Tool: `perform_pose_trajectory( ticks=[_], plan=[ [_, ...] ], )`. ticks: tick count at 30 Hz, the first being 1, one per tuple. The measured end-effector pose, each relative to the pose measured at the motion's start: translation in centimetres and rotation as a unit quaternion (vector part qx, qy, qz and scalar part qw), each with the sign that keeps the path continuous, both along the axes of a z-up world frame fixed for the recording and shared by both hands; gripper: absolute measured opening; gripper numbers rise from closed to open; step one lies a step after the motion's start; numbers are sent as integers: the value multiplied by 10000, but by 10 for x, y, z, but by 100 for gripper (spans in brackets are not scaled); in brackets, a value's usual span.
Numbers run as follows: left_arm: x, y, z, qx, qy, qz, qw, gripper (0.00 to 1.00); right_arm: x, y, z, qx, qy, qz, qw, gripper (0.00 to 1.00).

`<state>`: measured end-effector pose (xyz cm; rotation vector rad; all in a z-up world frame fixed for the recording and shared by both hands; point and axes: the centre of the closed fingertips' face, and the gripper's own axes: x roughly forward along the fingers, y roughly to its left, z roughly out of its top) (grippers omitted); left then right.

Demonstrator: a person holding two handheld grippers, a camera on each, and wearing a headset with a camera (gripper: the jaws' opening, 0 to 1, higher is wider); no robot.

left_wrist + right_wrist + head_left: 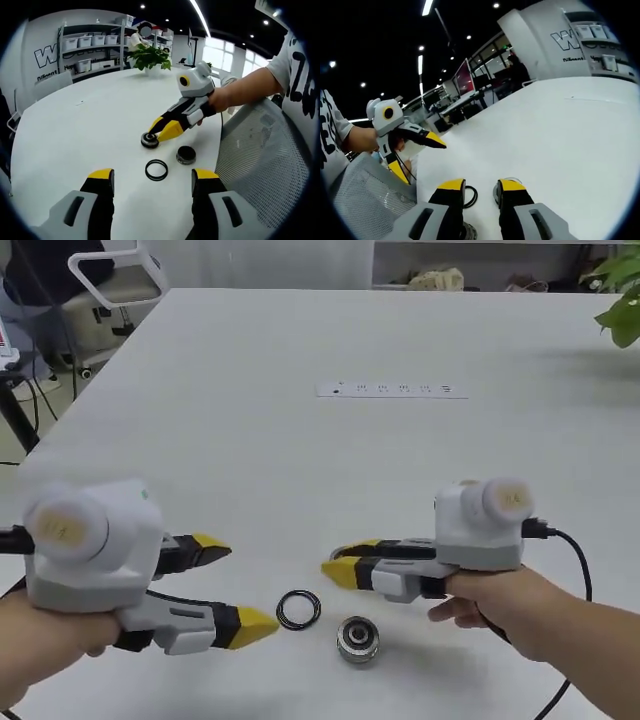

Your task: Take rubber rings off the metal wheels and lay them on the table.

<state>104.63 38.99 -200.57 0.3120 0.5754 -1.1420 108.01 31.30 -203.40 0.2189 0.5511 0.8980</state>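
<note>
Black rubber ring (298, 609) is off and lying flat on the white table (300, 440), near the front edge. Round silver metal wheel (357, 638) sits just beside it at 4 o'clock, not touching, with a bare rim.

The left gripper view has a second metal wheel (149, 140) with a dark band round it, at 11 o'clock from the ring. It's right at the yellow tips of the right gripper (340, 565); can't tell whether they touch it.

In its own view the right gripper's jaws are a narrow gap apart, with table and part of the ring showing between them. It comes in from 3 o'clock, hand on the grip.

Left gripper (235, 585) is at 9 o'clock from the ring, above the table. Its jaws are spread wide, nothing in them, tips pointing at the ring.

White socket strip (392, 390) is well up the table at 12 o'clock. Green potted plant (620, 300) is at the far corner, 2 o'clock.
</note>
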Motion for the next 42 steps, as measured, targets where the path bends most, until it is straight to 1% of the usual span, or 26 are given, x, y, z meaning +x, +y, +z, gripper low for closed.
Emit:
perform_pose_trajectory(
  ticks=[7,13,19,22,29,37,42],
  plan=[
    [4,-5,0,23,-12,-30,10000,61,5,-8,1,-85,-130,-90,9998,26],
    [10,-7,0,68,-29,-71,9999,61,13,-20,4,-83,-211,-257,9994,28],
    [15,-11,-1,71,-8,-73,9999,60,17,-31,-3,-331,-339,-317,9984,31],
    [16,-13,-3,98,-3,-93,9999,60,16,-32,-5,-389,-340,-305,9982,33],
    [21,-17,-6,129,-2,-116,9999,60,13,-32,-10,-556,-386,-194,9975,33],
    [29,-25,-7,127,-17,-136,9998,60,11,-32,-17,-779,-468,-15,9959,32],
    [34,-30,-8,130,-4,-149,9998,60,7,-33,-26,-1062,-545,179,9927,32]
  ],
)
